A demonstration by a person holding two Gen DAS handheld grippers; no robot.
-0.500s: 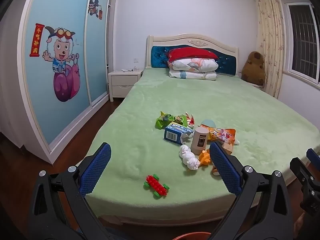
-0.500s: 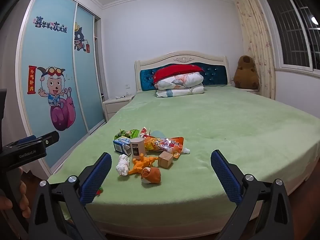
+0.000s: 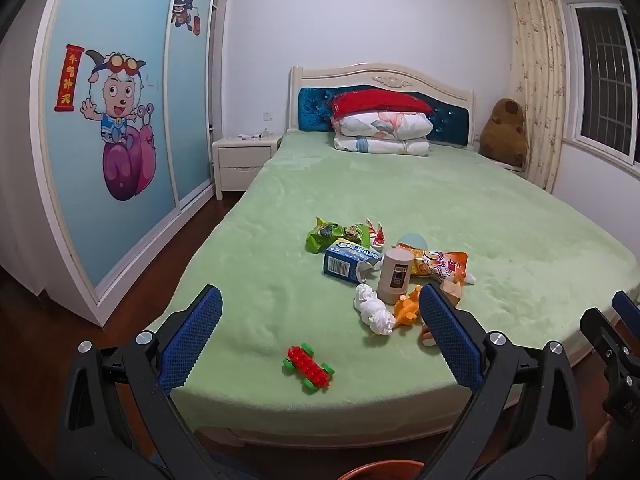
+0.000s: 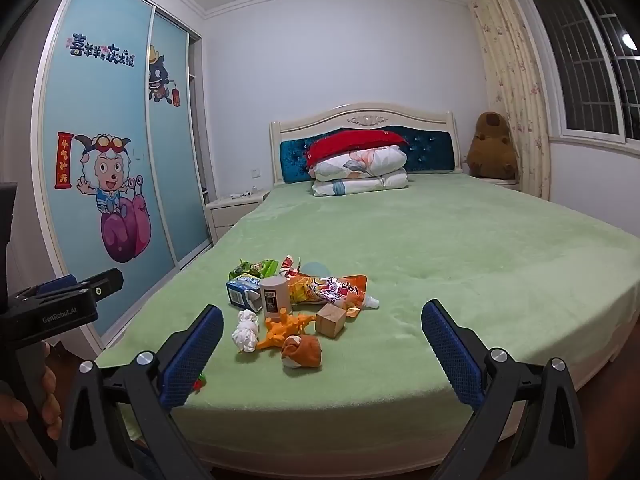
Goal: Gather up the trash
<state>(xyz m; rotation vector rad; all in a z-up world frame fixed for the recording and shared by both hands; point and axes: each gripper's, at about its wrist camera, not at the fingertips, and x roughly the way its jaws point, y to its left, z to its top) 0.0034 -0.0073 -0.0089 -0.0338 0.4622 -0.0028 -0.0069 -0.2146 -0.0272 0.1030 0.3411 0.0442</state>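
Observation:
A pile of trash and toys lies on the green bed: a green snack bag, a blue carton, a beige cylinder, an orange wrapper and a crumpled white tissue. In the right wrist view I see the same tissue, cylinder, wrapper and carton. My left gripper is open and empty, short of the bed's foot. My right gripper is open and empty, also short of the pile.
A red and green brick toy lies near the bed's front edge. An orange toy, a wooden block and a plush toy lie by the pile. A bucket rim shows below. Wardrobe at left.
Both views have shifted very slightly; the pile and both open grippers stand much as before.

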